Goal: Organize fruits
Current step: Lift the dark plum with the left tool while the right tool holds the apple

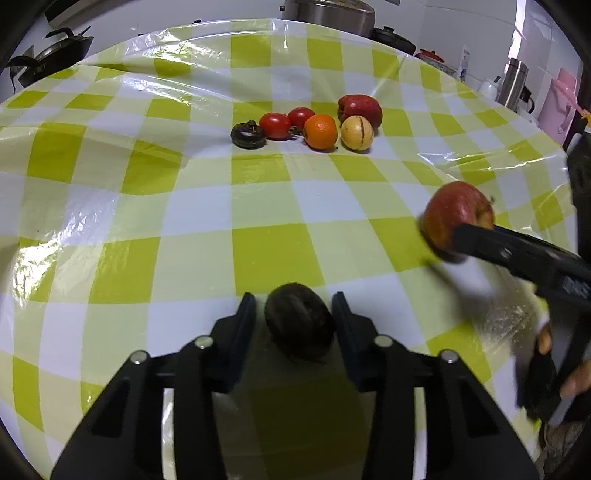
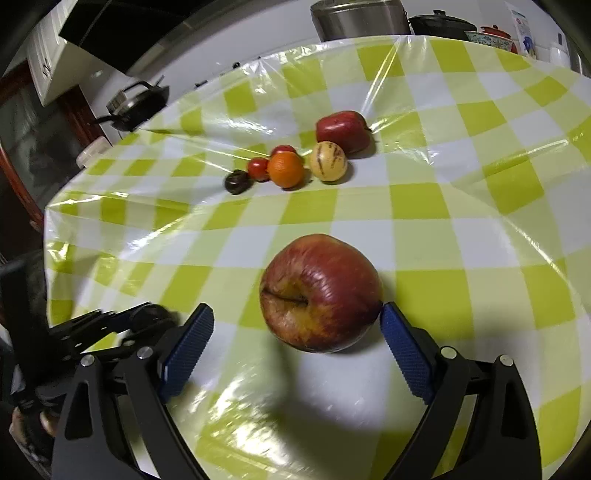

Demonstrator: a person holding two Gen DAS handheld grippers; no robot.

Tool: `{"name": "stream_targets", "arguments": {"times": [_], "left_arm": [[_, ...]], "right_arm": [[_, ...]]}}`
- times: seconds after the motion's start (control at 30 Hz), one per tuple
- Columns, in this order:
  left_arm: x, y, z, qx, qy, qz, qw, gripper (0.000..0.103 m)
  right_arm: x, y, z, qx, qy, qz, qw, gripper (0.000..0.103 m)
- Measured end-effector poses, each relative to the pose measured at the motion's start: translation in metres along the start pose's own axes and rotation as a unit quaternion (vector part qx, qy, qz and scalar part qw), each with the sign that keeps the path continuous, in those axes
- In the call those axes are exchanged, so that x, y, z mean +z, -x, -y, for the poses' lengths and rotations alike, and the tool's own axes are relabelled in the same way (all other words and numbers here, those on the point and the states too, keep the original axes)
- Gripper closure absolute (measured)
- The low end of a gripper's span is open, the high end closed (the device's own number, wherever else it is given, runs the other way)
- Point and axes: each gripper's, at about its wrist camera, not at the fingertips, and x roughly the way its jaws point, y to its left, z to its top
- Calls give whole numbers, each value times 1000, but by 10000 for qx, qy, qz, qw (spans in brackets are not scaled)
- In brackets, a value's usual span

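In the left wrist view, a black pan (image 1: 55,51) sits at the upper left edge, beyond the green-and-white checked tablecloth (image 1: 147,206). Along the bottom centre, the left gripper (image 1: 294,314) has its fingers spread to either side of a dark round fruit (image 1: 299,325) lying on the cloth; a narrow gap shows on each side, so nothing is pinched. In the upper middle of the frame a cluster of fruit rests together: a dark mangosteen (image 1: 248,134), two red tomatoes (image 1: 275,125), an orange (image 1: 320,132), a pale yellow striped fruit (image 1: 357,133) and a dark red apple (image 1: 360,108) behind it. At the right edge, a large red apple (image 1: 456,218) lies partly behind the blurred black finger of the right gripper (image 1: 476,240).

In the right wrist view, the right gripper (image 2: 295,314) occupies the bottom, blue pads (image 2: 188,347) spread wide. The large apple sits low in the centre between them, its right side touching or just beside the right pad, the left pad well apart from it. A steel pot (image 2: 358,18) stands at the top beyond the cloth.
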Motion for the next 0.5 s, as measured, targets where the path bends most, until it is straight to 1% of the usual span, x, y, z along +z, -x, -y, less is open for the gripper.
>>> {"name": "stream_targets", "arguments": {"times": [0.07, 0.27, 0.37, 0.5], "left_arm": [[-1, 1, -1, -30, 25, 9, 10000, 67], [-1, 1, -2, -75, 44, 23, 10000, 67], [-2, 1, -2, -94, 65, 33, 9999, 67], [-3, 2, -4, -151, 110, 41, 9998, 67]], "right_arm": [[6, -8, 7, 53, -96, -122, 9999, 14], [20, -25, 18, 87, -236, -288, 9993, 14], [29, -34, 21, 32, -267, -364, 9990, 14], [32, -43, 17, -162, -117, -463, 9987, 14]]}}
